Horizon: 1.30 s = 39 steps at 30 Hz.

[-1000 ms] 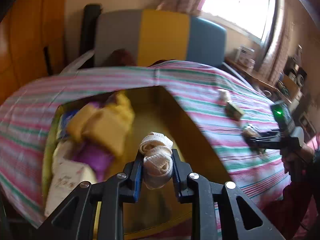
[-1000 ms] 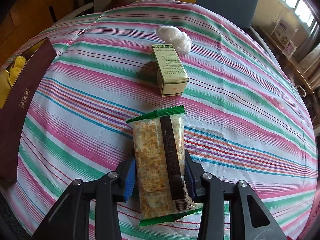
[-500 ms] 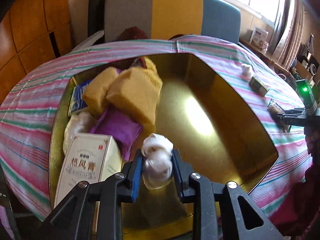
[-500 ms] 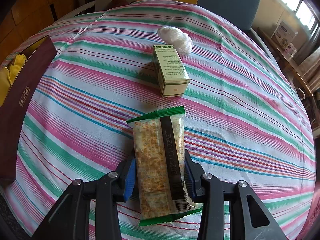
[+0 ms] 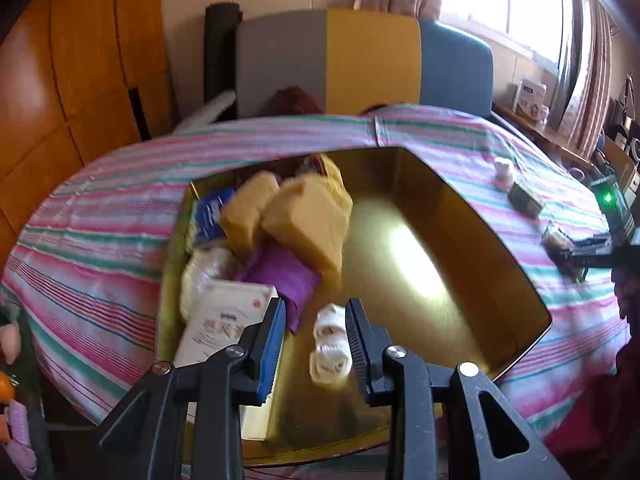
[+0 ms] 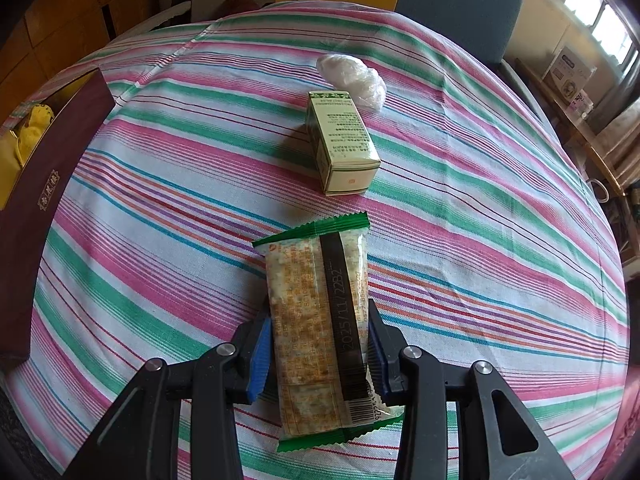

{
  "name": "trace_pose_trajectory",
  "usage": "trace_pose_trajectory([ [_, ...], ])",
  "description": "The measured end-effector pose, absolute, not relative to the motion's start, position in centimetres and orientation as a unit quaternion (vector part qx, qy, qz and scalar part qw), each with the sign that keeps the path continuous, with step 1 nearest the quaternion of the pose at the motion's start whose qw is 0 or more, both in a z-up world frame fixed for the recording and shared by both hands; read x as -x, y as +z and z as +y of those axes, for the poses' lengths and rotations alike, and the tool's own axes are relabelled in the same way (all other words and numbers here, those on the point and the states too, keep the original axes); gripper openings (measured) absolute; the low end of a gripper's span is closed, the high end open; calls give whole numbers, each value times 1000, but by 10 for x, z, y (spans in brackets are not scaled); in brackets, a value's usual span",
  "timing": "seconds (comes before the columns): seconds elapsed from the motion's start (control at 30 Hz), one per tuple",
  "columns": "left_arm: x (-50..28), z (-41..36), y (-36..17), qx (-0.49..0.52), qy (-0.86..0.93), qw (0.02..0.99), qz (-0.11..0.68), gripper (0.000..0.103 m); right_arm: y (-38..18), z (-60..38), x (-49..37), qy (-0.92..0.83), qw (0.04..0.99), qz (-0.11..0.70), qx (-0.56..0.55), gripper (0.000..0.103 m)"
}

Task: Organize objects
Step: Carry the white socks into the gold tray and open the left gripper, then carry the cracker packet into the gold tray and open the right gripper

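Note:
My left gripper (image 5: 314,320) hangs over the near end of the gold-lined box (image 5: 460,208), jaws opening. The white bandage roll (image 5: 330,344) sits loose between them; the left pad stands clear of it, and the roll is blurred. My right gripper (image 6: 318,320) is shut on a green-edged snack packet (image 6: 316,312) lying on the striped tablecloth (image 6: 160,208). Beyond the packet lie a green carton (image 6: 344,140) and a white wrapped lump (image 6: 352,78). The box's maroon outer wall (image 6: 40,200) runs along the left in the right wrist view.
The box's left half holds yellow packets (image 5: 308,216), a purple packet (image 5: 280,276), a white carton (image 5: 228,316) and a blue packet (image 5: 212,216); its right half shows bare gold floor. A grey, yellow and blue chair (image 5: 360,60) stands behind the table.
The left gripper moved over the box, tilted down, and its jaws parted from the bandage roll, which now sits lower between them. The right gripper and its packet have not moved.

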<state>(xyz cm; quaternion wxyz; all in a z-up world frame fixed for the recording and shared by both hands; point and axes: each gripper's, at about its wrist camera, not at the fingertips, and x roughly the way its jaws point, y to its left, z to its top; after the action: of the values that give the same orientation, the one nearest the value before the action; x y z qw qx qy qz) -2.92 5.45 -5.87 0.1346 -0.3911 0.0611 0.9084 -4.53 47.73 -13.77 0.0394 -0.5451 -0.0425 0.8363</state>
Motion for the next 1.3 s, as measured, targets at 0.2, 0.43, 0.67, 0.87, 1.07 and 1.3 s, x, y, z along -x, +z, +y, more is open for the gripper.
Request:
trace_pose_trajectory([
  [0.2,26,56,-44,373,917,126,64,32,-137,475,45,837,40,-49,544,40],
  [0.43,24,58,-46,379,915,125,60,32,-137,475,46,837,41,-47,544,40],
  [0.67,22,53,-44,377,916,128,54,32,-133,475,48,828,68,-39,555,38],
  [0.87,23,45,-44,376,918,122,41,32,-85,454,39,858,69,13,509,38],
  [1.07,23,32,-42,372,921,110,27,32,-32,371,43,884,-20,24,467,38],
  [1.3,31,6,-40,371,925,78,7,32,-38,251,51,863,-124,2,489,38],
])
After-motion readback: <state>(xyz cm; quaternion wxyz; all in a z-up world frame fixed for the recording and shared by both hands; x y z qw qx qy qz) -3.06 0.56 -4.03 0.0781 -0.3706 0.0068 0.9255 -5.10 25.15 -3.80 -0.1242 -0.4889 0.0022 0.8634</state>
